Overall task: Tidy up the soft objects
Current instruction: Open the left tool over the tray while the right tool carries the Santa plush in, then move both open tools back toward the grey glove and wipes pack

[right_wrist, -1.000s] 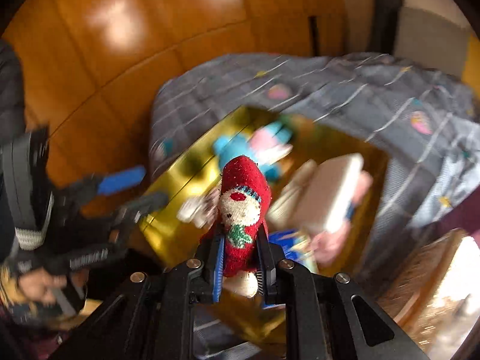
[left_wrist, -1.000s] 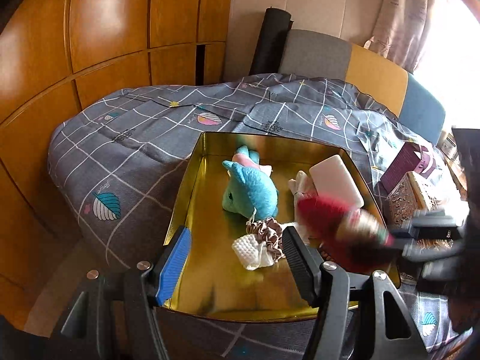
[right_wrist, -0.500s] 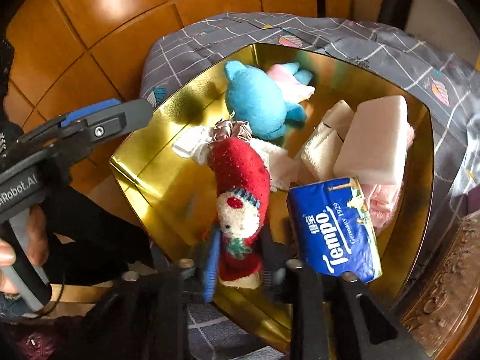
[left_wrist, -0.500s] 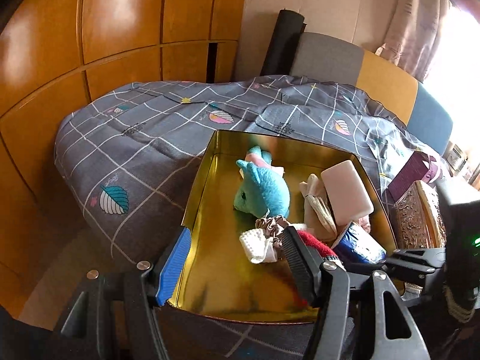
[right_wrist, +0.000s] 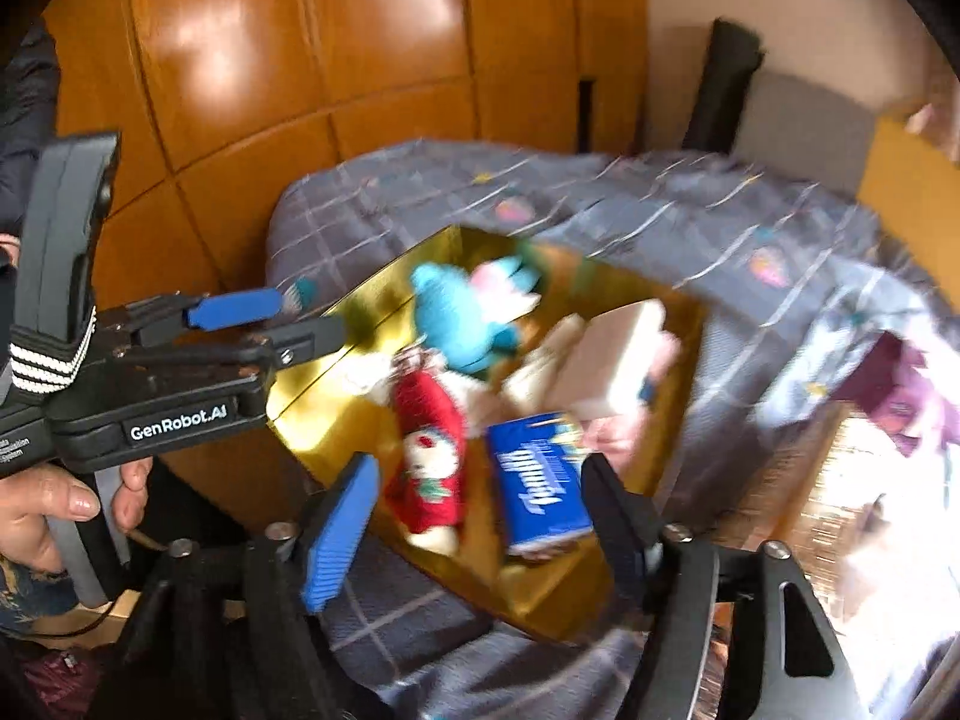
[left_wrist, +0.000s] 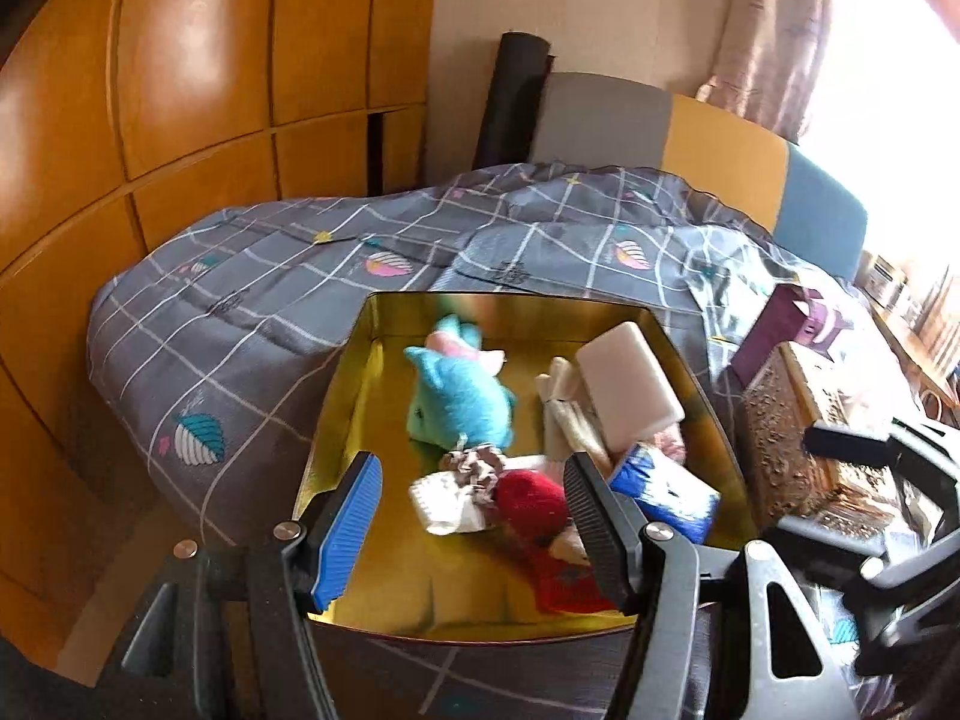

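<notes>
the right gripper [right_wrist: 474, 516] has just been opening and its fingers stand spread with nothing pinched; the left gripper [left_wrist: 474, 531] is spread and empty too. just beyond them the red santa toy [right_wrist: 429, 450] lies in the gold tin [right_wrist: 312, 414] on the bed [left_wrist: 240, 300], beside a blue tissue pack [right_wrist: 540, 480], with a blue plush [left_wrist: 459, 399] farther back.

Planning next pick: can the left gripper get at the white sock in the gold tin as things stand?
Probably yes. The left gripper is open and empty above the gold tin; the white sock lies exposed between its fingers, though a scrunchie overlaps one edge.
</notes>
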